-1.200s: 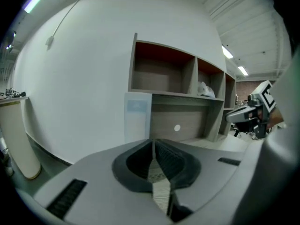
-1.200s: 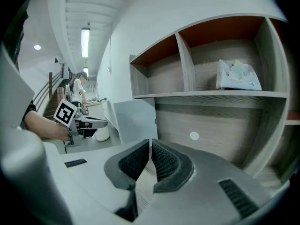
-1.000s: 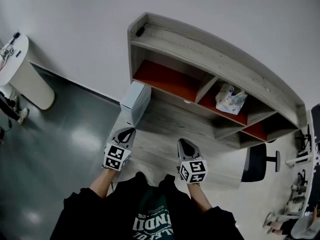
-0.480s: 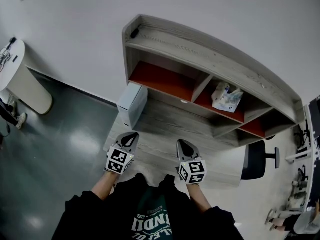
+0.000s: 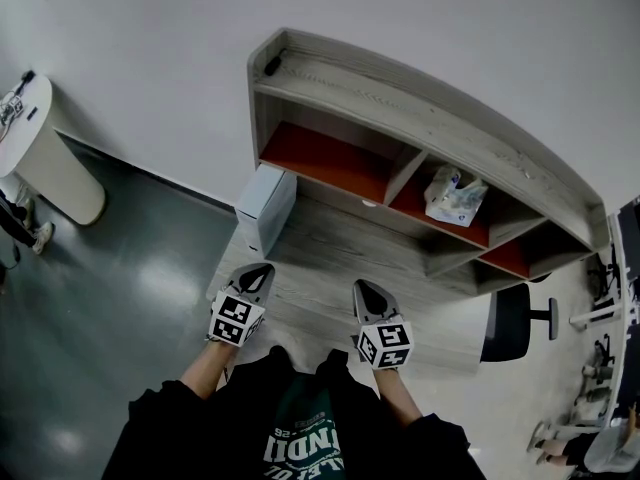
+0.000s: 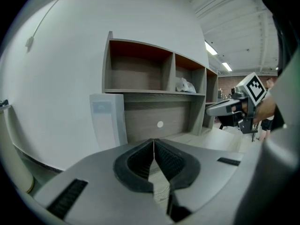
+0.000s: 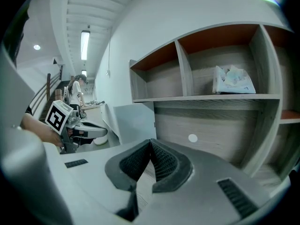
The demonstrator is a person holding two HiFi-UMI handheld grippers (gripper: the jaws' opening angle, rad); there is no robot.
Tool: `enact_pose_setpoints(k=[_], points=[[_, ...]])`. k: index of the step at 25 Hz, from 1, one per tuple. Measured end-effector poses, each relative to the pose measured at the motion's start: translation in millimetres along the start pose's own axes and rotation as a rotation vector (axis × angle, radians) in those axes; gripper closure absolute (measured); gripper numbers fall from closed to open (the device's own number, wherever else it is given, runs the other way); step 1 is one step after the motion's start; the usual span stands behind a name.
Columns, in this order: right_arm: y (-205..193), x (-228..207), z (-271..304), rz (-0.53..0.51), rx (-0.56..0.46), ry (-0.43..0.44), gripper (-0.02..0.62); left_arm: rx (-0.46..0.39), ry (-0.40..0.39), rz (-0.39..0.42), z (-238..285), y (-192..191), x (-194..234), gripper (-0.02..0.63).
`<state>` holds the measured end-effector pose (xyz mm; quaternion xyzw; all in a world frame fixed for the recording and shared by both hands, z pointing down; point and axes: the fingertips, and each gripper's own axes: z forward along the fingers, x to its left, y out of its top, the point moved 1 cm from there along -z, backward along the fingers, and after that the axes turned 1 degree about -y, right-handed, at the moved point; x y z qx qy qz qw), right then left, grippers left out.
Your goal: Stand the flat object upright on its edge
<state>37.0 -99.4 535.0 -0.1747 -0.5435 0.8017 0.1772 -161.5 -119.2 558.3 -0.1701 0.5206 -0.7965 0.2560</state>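
The bench (image 5: 330, 258) and the shelf (image 5: 420, 103) on it show pale grey wood grain, matt, with smooth red-brown panels inside the shelf's compartments. The white flat box (image 5: 265, 208) at the bench's far left looks smooth and matt, the bag (image 5: 455, 196) in the shelf is crinkled plastic, and the dark floor (image 5: 130, 268) is glossy. The left gripper (image 6: 153, 142) and right gripper (image 7: 150, 143) have matt grey plastic shells and black ribbed, rubbery jaws.

An office: wooden desk (image 5: 330, 258) with shelves, swivel chair (image 5: 510, 325).
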Motion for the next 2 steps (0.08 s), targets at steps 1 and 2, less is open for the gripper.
enact_pose_setpoints(k=[1, 2], points=[[0.0, -0.3, 0.0, 0.0, 0.001, 0.0, 0.561, 0.002, 0.001, -0.001, 0.0, -0.8, 1.3, 0.589], [-0.1, -0.6, 0.0, -0.001, 0.001, 0.001, 0.56, 0.004, 0.003, -0.002, -0.1, -1.6, 2.7, 0.588]])
